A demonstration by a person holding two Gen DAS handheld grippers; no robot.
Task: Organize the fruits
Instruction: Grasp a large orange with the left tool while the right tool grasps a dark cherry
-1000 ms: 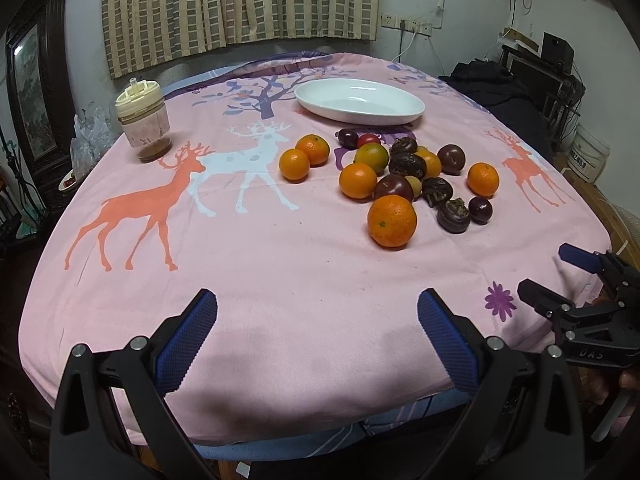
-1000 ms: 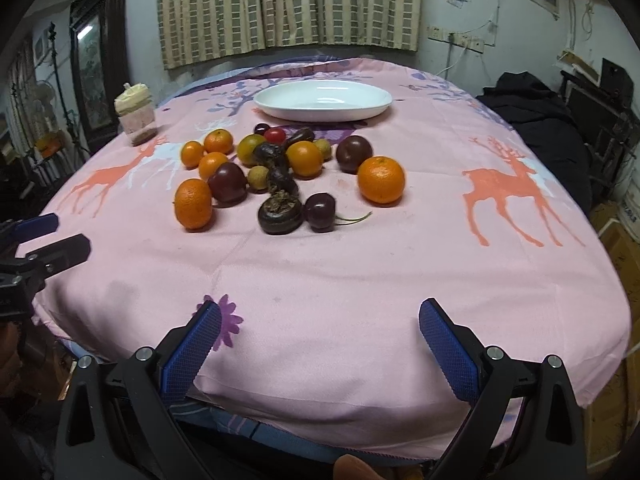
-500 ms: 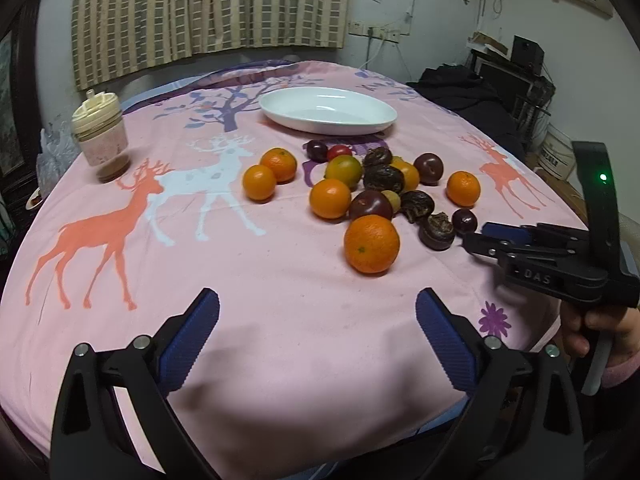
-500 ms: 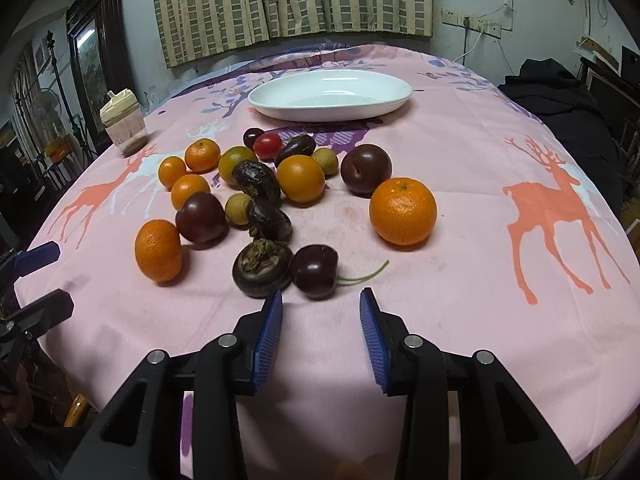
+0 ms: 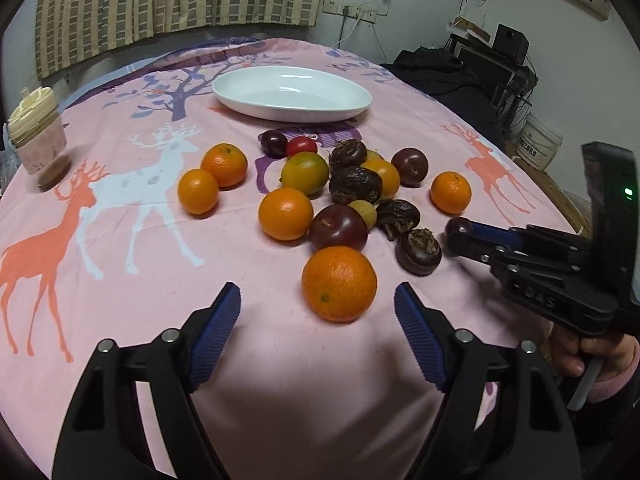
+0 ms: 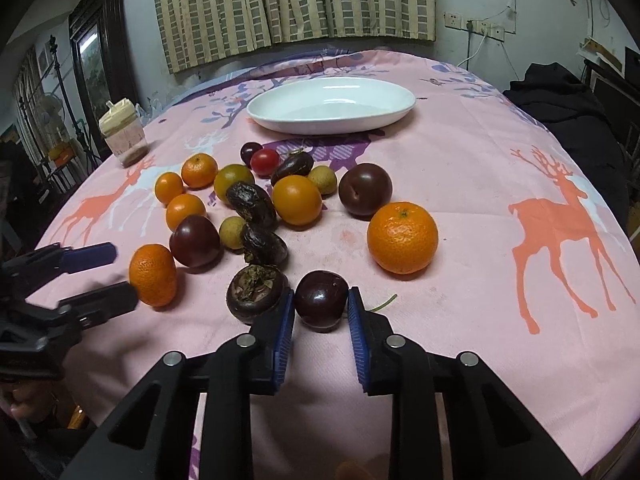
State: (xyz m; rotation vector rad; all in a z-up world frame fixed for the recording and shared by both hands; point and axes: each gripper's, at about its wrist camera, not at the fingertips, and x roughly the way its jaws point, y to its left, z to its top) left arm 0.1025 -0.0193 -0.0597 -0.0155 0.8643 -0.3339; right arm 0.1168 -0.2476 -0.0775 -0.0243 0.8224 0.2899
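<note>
Squeeze right gripper (image 6: 321, 307), pads flanking the dark cherry (image 6: 321, 299) though contact unclear, gently, lift toward white dish (image 6: 331, 105) at twelve o'clock, avoiding mangosteen (image 6: 256, 291) at nine; left gripper (image 5: 318, 320) released.

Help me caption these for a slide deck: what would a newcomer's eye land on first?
Probably the right gripper, its blue pads closed around a dark cherry at the near edge of the fruit pile on the pink deer-print tablecloth. Next, the bright oranges scattered among dark fruits, the nearest one sitting between the open left gripper's fingers. Behind them lies an empty white oval dish.
</note>
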